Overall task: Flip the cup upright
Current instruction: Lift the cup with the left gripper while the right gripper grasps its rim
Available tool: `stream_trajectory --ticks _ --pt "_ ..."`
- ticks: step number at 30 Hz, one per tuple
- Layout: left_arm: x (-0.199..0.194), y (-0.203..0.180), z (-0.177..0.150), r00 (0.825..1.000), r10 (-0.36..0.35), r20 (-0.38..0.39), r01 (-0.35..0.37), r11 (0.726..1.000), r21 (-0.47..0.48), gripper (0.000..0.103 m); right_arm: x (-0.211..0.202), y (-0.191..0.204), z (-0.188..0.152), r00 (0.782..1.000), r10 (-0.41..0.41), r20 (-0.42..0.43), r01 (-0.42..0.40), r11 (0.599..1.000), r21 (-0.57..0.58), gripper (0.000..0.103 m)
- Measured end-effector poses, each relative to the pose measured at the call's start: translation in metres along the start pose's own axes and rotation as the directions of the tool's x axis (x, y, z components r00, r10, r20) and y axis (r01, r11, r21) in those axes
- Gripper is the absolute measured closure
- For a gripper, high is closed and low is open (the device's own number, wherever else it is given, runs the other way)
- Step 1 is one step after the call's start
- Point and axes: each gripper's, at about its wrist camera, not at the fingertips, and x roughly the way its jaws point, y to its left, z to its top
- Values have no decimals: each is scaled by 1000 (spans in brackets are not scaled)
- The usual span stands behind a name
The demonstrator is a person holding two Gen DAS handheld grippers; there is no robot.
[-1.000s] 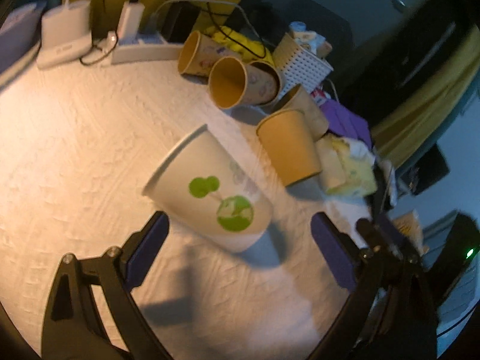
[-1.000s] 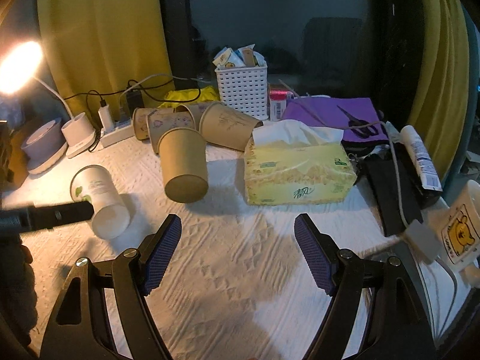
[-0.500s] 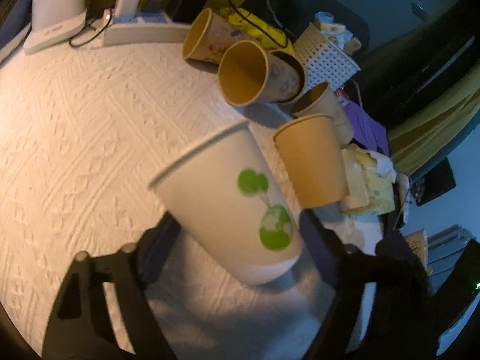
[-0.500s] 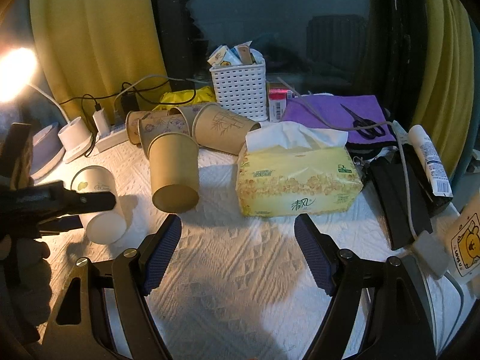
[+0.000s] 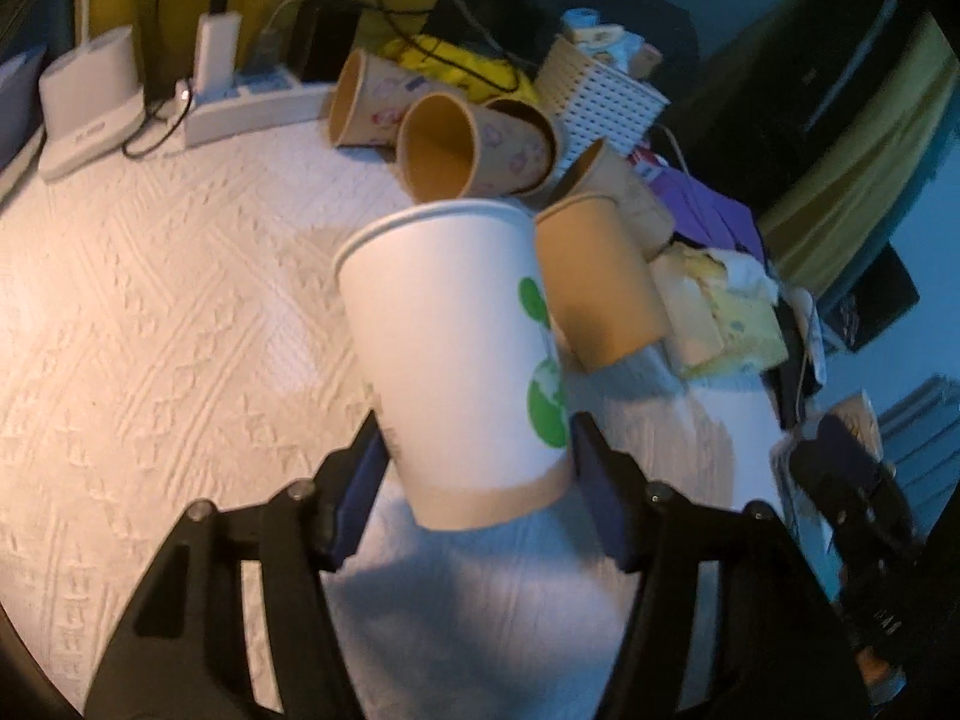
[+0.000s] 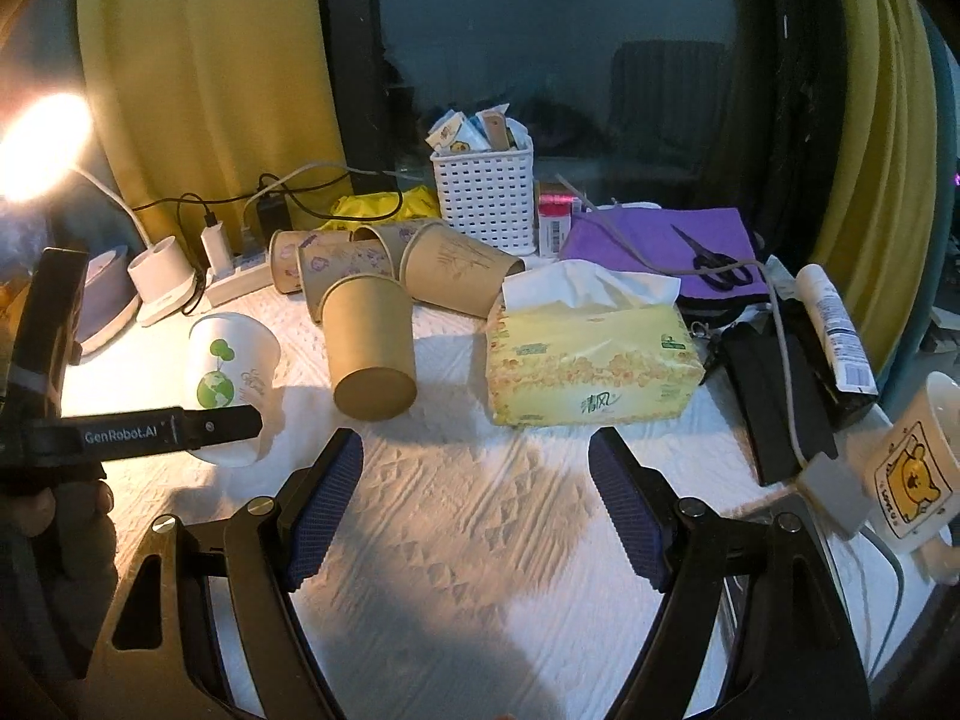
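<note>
A white paper cup with a green globe print [image 5: 456, 348] is held between the blue pads of my left gripper [image 5: 474, 480], which is shut on its lower part. The cup stands nearly upright, rim up, tilted a little. In the right wrist view the same cup [image 6: 231, 360] is at the left with the left gripper's finger [image 6: 180, 429] across it. My right gripper [image 6: 474, 498] is open and empty over the white cloth, apart from the cup.
Several brown paper cups [image 6: 369, 348] lie on their sides behind the white cup. A yellow tissue box [image 6: 591, 360], a white basket [image 6: 486, 198], scissors on purple cloth [image 6: 714, 258], a power strip [image 5: 240, 108], a lamp base [image 5: 90, 114] and a bear mug [image 6: 912, 468] surround the cloth-covered table.
My left gripper closed on the white cup, which lay on its side, and turned it up to nearly upright. The right gripper stayed open and shifted slightly.
</note>
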Motion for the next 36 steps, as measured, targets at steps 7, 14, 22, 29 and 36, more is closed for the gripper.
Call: stream_trajectory --ticks 7,14,22,29,36 --pt "-26 -16 -17 997 27 66 -36 989 145 41 -22 10 -5 1000 -12 16 12 1000 3 22" --pt "-51 -23 -47 995 9 102 -36 962 271 41 -44 25 -15 1000 12 21 -12 1000 8 22" --pt "-88 -23 -92 981 -26 195 -60 904 423 41 -74 59 -23 983 182 19 -182 983 9 22" --pt "-119 -22 -138 960 -65 273 -96 838 537 41 -91 92 -32 924 382 -25 -380 924 44 22" --pt "-141 -22 -167 945 -114 307 -96 799 593 41 -100 112 -40 860 505 -71 -498 862 95 22"
